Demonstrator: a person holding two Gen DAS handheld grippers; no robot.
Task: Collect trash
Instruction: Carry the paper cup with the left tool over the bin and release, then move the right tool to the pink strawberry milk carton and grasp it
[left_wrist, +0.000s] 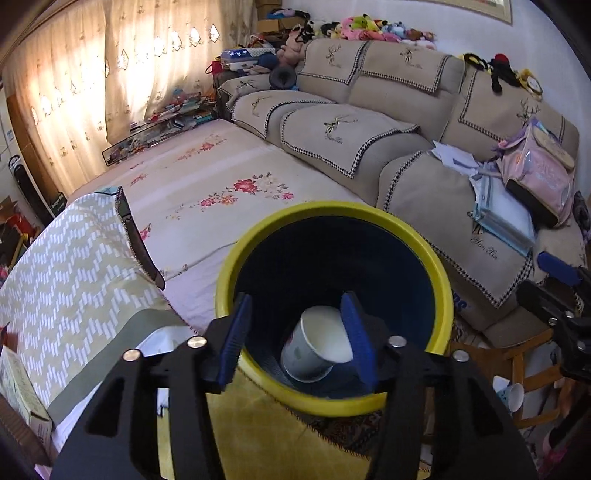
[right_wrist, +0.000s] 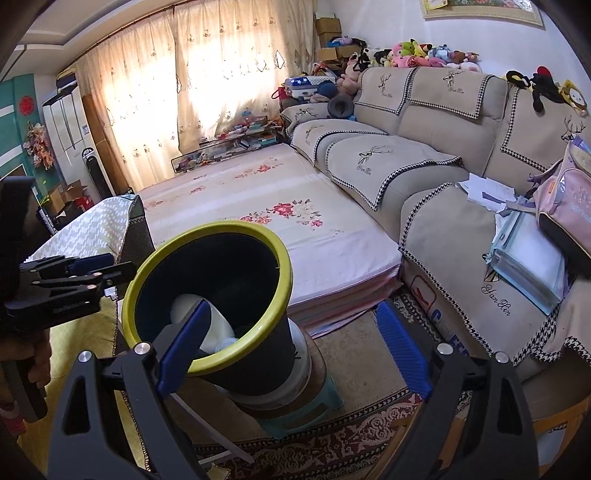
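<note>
We see the cup (left_wrist: 317, 345) lying tilted inside the bin (left_wrist: 439, 280) | left gripper (left_wrist: 297, 338) spread above it, empty | right gripper (right_wrist: 291, 349) spread wide, empty | cup looks light, thin, crushable: we'd pinch its rim gently.

Left claw (left_wrist: 295, 332) angled downward, jaws partly apart; right claw (right_wrist: 291, 354) tilted down, jaws spread wide, empty.

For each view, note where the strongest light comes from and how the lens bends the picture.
Left wrist view: sunlight glows through the curtains at upper left, overexposing them; the sofa curves and dark corners frame the circle. Right wrist view: the same backlit curtains blow out at top centre; the bin leans and bulges.
</note>
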